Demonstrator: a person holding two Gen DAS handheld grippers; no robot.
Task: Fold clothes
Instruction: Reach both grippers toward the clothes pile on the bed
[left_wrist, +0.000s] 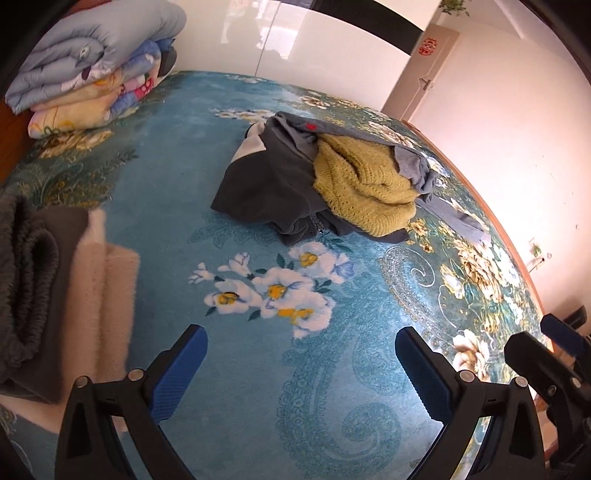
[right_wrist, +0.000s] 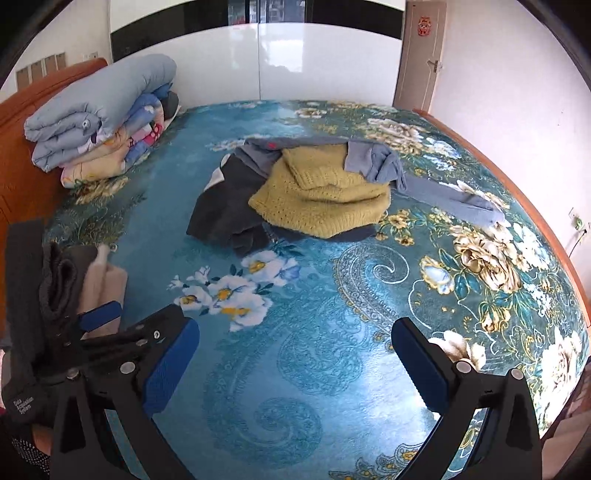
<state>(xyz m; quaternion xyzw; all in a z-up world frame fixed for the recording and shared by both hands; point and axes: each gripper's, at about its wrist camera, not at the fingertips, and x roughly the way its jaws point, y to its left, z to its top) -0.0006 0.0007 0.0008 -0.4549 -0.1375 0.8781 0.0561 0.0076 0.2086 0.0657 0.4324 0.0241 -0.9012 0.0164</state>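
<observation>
Heap of clothes (right_wrist: 295, 188) mid-bed (right_wrist: 332, 369), well ahead. Yellow knit sweater (right_wrist: 321, 199) topmost: soft, bulky, likely light, stretchy; best pinched at hem edge. Left tool (left_wrist: 301, 373), right tool (right_wrist: 295, 365) both spread wide, holding nothing.

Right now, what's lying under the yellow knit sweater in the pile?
The yellow knit sweater tops the pile. Under it shows a dark gray garment toward the left and a blue-gray garment trailing right. Anything directly beneath the sweater is covered.

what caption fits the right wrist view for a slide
Open right gripper above a floral bedspread, facing an unfolded clothes pile topped by a yellow sweater, folded clothes at left.
</observation>
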